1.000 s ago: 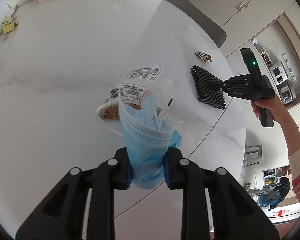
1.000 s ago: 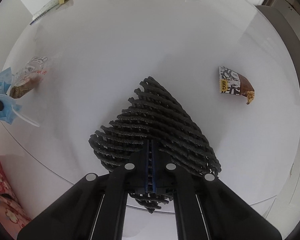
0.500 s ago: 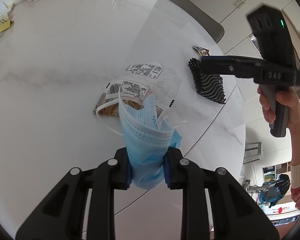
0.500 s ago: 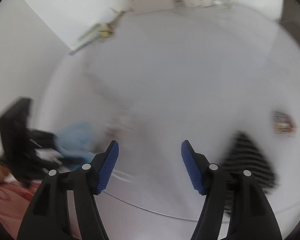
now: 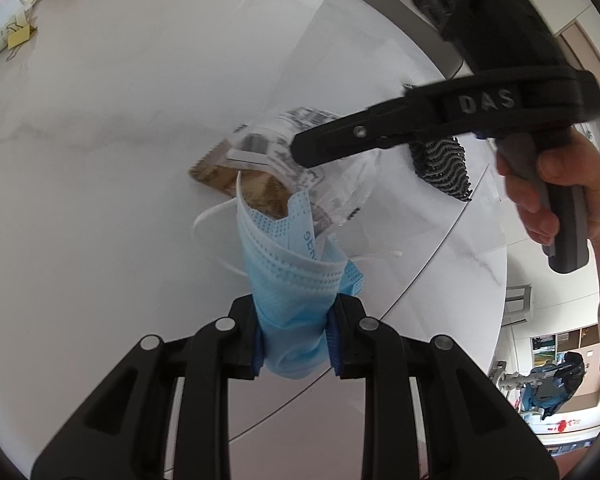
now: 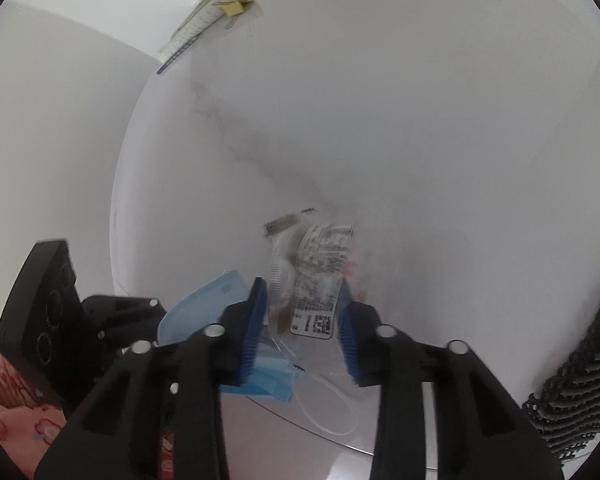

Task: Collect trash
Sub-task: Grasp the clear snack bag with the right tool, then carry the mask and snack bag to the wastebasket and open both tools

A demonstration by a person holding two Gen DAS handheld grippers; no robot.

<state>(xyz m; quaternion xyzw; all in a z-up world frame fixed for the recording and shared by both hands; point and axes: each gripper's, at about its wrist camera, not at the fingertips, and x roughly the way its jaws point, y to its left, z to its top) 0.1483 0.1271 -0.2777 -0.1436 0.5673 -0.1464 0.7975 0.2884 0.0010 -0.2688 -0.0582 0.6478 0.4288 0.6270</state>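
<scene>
Left gripper (image 5: 294, 338) clamped on a crumpled pale-blue pleated face mask (image 5: 292, 280) above the white marble table (image 5: 100, 140) — right gripper (image 6: 301, 330) with jaws apart, straddling a clear plastic snack wrapper with printed label (image 6: 317, 280) lying just beyond the mask

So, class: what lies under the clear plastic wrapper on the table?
Under the clear plastic wrapper a brown packet shows through, resting on the white table. The blue face mask covers the packet's near end, so that part stays unseen.
</scene>
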